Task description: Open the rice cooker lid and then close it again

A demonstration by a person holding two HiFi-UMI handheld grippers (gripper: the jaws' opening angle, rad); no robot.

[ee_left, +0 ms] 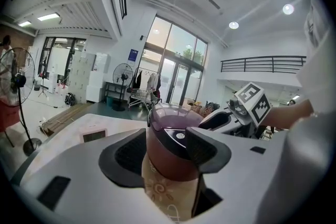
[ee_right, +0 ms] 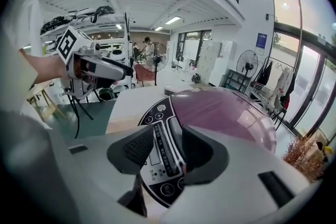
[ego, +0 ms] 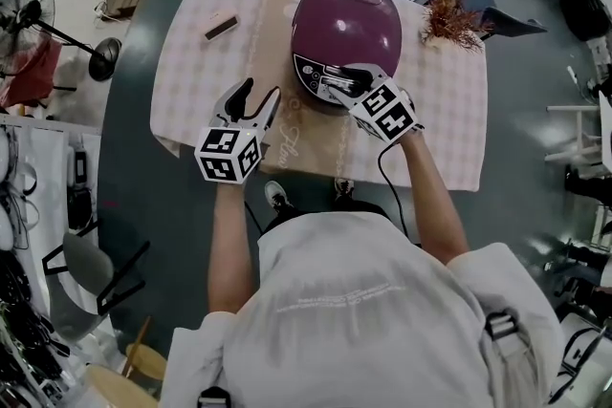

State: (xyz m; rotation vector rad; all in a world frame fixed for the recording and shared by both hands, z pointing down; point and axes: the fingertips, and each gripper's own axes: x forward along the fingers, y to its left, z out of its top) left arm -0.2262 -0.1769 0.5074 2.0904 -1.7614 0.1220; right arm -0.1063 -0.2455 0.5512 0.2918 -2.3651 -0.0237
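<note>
A purple rice cooker (ego: 346, 29) with its lid down stands on a checked tablecloth (ego: 206, 76). My right gripper (ego: 346, 81) rests at the cooker's front, over the black control panel (ego: 314, 72). In the right gripper view the jaws of the right gripper (ee_right: 167, 149) stand apart, with the panel's display strip (ee_right: 157, 144) showing between them and nothing clamped. My left gripper (ego: 260, 93) hovers over the cloth left of the cooker. It is open and holds nothing. Between the jaws of the left gripper (ee_left: 165, 149), the rice cooker (ee_left: 170, 134) shows straight ahead.
A small brown and white box (ego: 220, 27) lies on the cloth at the far left. A dried plant sprig (ego: 449, 17) and a dark object (ego: 502, 19) sit right of the cooker. A cable runs behind the cooker. A floor fan (ego: 29, 10) stands off the table's left.
</note>
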